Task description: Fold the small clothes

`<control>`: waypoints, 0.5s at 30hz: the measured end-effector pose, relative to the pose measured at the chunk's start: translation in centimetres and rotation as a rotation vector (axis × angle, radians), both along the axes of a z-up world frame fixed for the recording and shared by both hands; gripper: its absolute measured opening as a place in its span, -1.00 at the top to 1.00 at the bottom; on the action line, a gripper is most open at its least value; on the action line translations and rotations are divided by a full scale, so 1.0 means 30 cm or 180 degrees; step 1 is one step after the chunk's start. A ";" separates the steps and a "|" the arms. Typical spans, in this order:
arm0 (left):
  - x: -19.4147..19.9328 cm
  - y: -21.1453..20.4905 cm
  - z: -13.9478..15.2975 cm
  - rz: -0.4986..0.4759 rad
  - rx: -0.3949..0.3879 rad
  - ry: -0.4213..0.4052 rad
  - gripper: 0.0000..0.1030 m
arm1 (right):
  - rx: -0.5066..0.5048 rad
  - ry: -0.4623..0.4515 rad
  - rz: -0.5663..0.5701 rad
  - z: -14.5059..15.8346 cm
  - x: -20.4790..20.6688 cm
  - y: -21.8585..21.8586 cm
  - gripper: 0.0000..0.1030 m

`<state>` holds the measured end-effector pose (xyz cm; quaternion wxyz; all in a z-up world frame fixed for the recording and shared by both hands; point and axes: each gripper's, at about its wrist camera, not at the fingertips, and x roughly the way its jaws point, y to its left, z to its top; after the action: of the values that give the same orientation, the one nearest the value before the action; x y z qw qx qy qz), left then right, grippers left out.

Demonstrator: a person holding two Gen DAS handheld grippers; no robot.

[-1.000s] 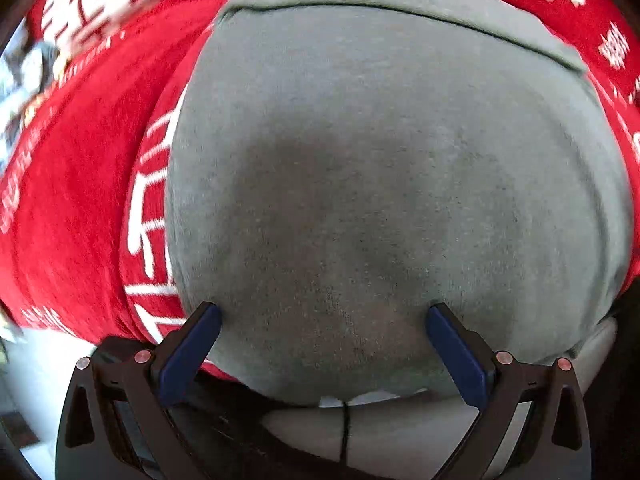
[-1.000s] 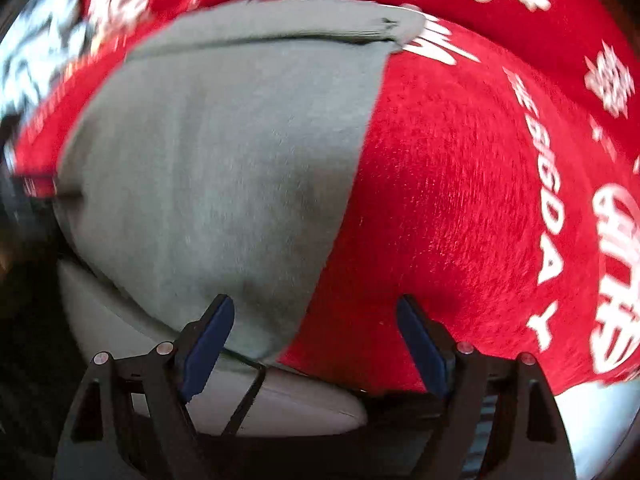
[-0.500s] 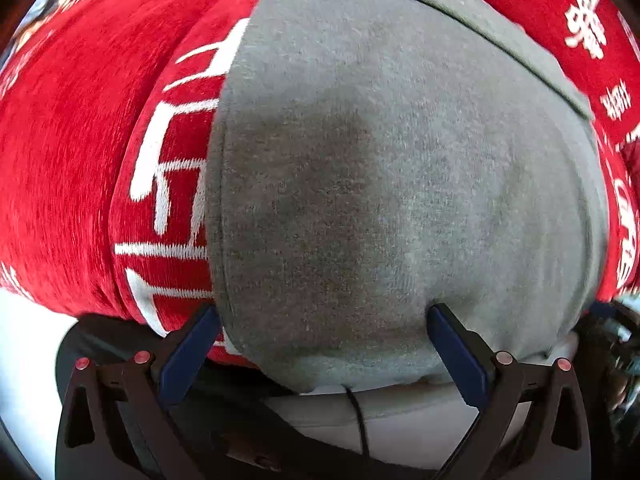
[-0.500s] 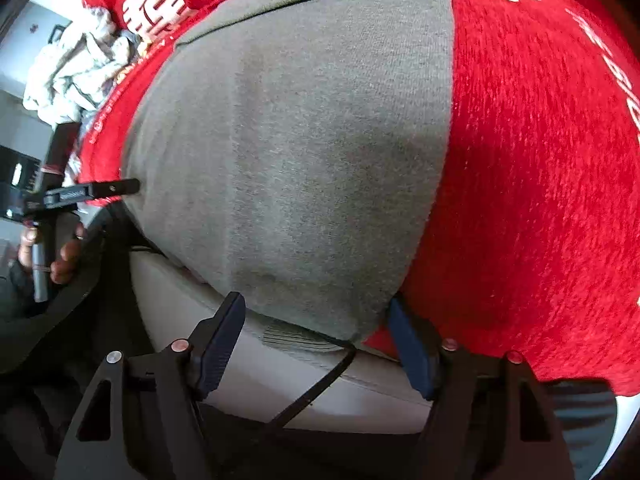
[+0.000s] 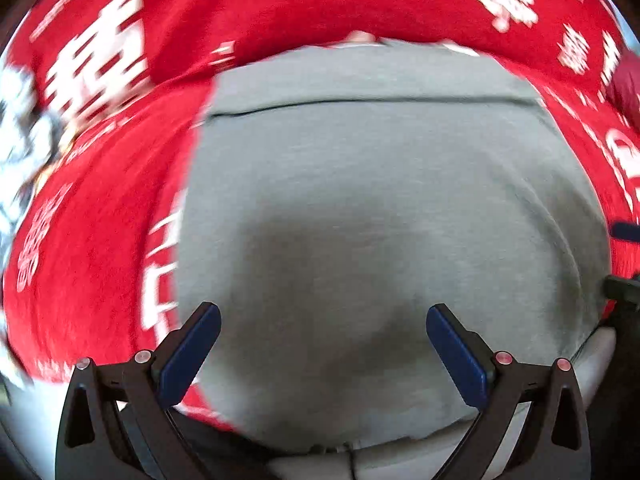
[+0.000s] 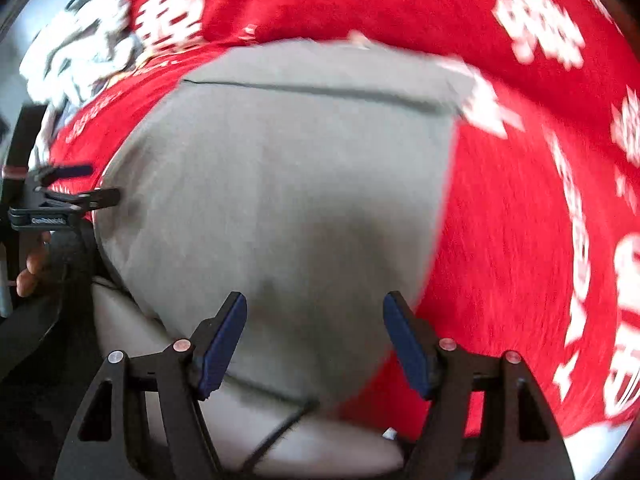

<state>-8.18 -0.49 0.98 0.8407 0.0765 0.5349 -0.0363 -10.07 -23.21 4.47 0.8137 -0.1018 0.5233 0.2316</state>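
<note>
A grey garment [image 5: 380, 200] lies flat on a red cloth with white print [image 5: 100, 208]; a fold line crosses its far end. It also shows in the right wrist view [image 6: 288, 200]. My left gripper [image 5: 322, 336] is open and empty, hovering over the garment's near part. My right gripper [image 6: 315, 328] is open and empty over the garment's near right part, close to its right edge. The left gripper shows at the left edge of the right wrist view [image 6: 76, 184].
The red cloth [image 6: 520, 240] covers the surface on all sides. A pile of pale patterned clothes [image 6: 76, 60] lies at the far left. The surface's pale near edge [image 6: 320, 440] with a dark cord runs below the garment.
Both grippers have pulled back and up from the garment's near edge, so more of the garment and red cloth shows. Both stay open. The frames are motion-blurred.
</note>
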 end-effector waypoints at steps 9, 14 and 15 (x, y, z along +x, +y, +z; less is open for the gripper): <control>0.030 0.090 -0.104 0.0022 -0.0060 0.0587 -1.00 | -0.0863 -0.0030 0.0486 -0.132 -0.057 0.096 -0.47; 0.036 0.110 -0.118 0.0057 0.0018 0.0646 -1.00 | -0.0747 0.0141 0.0296 -0.119 -0.078 -0.005 -0.47; 0.033 0.096 -0.119 0.0028 0.0106 0.0639 -1.00 | -0.0835 0.0121 0.0329 -0.120 -0.093 -0.004 -0.48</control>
<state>-7.19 2.41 -2.60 0.7816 0.0841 0.6173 -0.0312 -12.88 -23.34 0.88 0.7703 -0.2297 0.5585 0.2047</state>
